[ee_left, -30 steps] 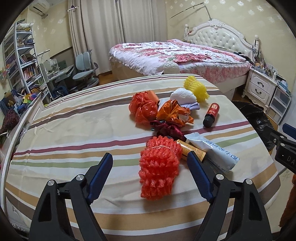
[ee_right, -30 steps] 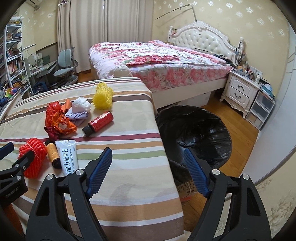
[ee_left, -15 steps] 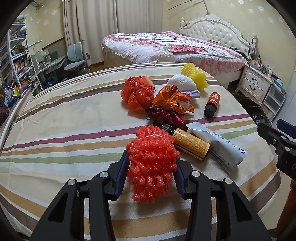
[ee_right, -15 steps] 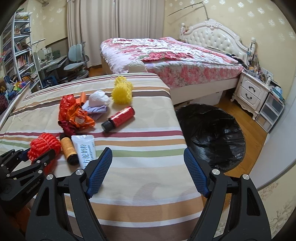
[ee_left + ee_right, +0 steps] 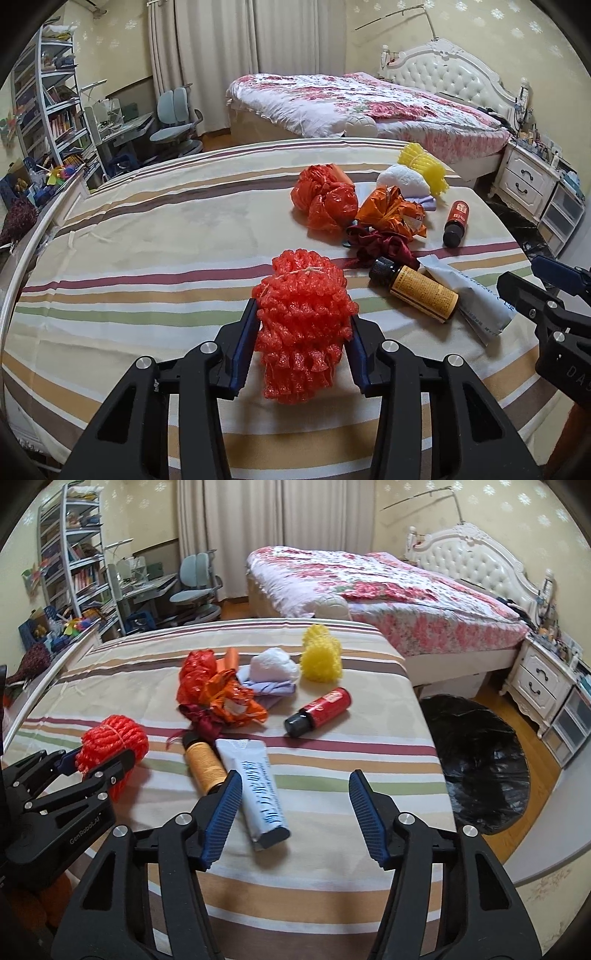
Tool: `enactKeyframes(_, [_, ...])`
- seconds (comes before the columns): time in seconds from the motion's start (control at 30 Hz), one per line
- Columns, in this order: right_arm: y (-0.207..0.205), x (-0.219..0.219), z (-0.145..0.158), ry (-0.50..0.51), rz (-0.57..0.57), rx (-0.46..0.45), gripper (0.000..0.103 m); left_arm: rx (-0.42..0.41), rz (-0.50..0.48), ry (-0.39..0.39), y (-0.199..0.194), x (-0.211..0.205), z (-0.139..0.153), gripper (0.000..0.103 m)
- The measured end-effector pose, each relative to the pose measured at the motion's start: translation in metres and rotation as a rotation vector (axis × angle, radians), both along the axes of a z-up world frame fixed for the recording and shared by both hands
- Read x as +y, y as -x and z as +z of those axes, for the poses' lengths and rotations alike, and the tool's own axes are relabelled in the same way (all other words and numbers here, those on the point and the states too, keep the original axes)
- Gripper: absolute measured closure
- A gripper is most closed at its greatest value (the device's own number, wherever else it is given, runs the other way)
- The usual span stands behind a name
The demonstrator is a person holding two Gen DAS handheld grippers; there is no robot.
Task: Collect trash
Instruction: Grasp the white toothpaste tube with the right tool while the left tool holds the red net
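- The left gripper (image 5: 302, 345) is clamping a red foam net (image 5: 304, 325), a frilly bundle tied with string, at the near edge of the striped table (image 5: 147, 236).
- The right gripper (image 5: 293, 814) is hovering with its fingers spread apart over a white tube (image 5: 258, 792).
- Farther back, an amber bottle (image 5: 417, 290), a red bottle (image 5: 456, 223) and a yellow foam net (image 5: 423, 168) are lying.
- A black-lined bin (image 5: 480, 760) is sitting beside the table.
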State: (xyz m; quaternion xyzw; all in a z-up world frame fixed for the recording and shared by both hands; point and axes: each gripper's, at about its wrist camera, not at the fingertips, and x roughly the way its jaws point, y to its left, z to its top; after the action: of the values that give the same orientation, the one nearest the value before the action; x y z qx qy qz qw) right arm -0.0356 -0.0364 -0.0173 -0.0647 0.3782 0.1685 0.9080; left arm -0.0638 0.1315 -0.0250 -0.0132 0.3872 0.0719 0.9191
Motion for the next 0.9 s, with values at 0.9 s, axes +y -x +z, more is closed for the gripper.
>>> enactKeyframes(0.9, [-0.001,-0.006,-0.003,-0.037,0.012,0.035,0.088,-0.042,-0.025,0.062,-0.001,-0.006,0.014,0.059])
